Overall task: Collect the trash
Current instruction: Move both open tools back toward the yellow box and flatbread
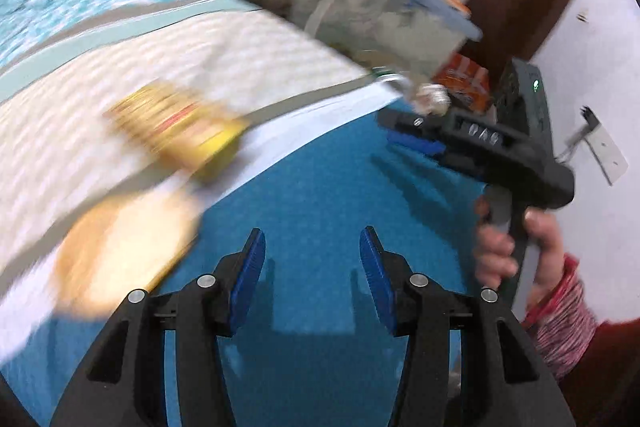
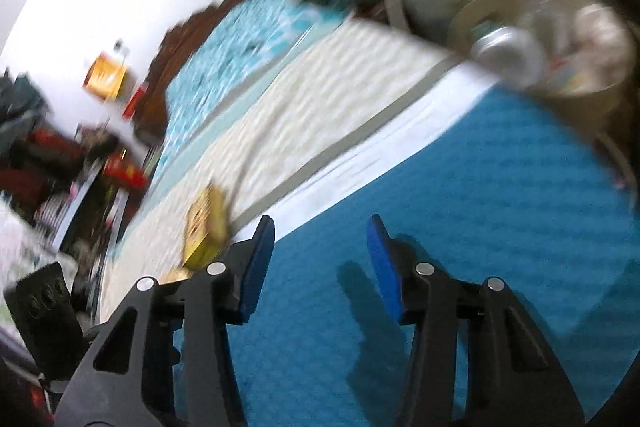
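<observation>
Hovering over the blue blanket (image 1: 320, 195), the left gripper (image 1: 312, 259) has its jaws spread wide and holds nothing. The right gripper (image 2: 320, 247) is spread and bare too. A yellow wrapper (image 1: 180, 127) lies on the white bedspread (image 1: 100, 99) nearby, blurry.

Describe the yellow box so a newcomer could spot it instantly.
Start at the bed with its white ribbed cover. The yellow box lies on that cover near the edge bordering the blue mat, ahead of the left finger of the right gripper. It is the only yellow, red-printed item there.
</observation>
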Demonstrator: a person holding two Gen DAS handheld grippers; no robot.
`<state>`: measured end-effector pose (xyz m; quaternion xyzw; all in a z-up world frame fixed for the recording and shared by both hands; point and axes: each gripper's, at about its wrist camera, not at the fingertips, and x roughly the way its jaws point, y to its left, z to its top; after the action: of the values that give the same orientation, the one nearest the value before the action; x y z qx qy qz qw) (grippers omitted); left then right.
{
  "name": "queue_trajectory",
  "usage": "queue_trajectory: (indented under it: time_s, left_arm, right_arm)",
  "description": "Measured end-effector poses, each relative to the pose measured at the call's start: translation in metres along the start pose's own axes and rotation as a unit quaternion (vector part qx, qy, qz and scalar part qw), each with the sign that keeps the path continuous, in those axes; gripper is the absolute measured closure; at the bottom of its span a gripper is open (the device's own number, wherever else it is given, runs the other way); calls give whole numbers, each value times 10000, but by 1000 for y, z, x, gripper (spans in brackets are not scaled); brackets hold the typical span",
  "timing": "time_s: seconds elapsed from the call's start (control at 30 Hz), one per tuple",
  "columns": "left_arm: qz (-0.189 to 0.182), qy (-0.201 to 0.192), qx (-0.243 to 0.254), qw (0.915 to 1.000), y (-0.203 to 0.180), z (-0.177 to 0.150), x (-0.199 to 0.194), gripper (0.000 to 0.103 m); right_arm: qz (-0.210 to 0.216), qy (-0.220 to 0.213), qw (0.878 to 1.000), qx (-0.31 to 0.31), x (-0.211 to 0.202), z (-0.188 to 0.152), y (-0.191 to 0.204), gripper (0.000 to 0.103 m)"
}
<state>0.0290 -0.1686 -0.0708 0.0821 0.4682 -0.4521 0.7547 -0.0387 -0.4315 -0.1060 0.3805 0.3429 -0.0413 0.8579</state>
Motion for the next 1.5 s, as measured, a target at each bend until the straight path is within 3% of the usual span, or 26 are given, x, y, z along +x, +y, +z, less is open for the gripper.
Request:
queue_trajectory:
  time_s: [0.13,0.27,0.57,0.73,0.97,1.17,1.5]
  left_arm:
    - [671,-110,-627,9957,47,-35,-30,56]
    - [1297,-368,-1039,9854,76,-54,-55,56]
    - [2032,-506,-1354,9684,109,-70,-76,56]
    - [2501,-494,-1485,9555,120,-77,-81,56]
    - [2971,-599,-1593,9395,135,-86,-90,56]
    - [3069,-656,-1630,9354,138,-88,-93,56]
    - [3016,-697,-1628,9368,139,-89,-95,55]
  right_arm:
    - [218,462,9984,-262,34,-23,45,53]
    - [324,800,9949,-514,55,-56,85,53]
    - [127,944,9860,-1369,60,-105,144,51]
    - [46,817,9855,-1486,60,-97,155,51]
    - [31,871,9919,-919,77,-70,138,51]
    - [-3,856,9926,-865,85,-74,140,51]
    - [80,736,9947,-714,80,-77,133,51]
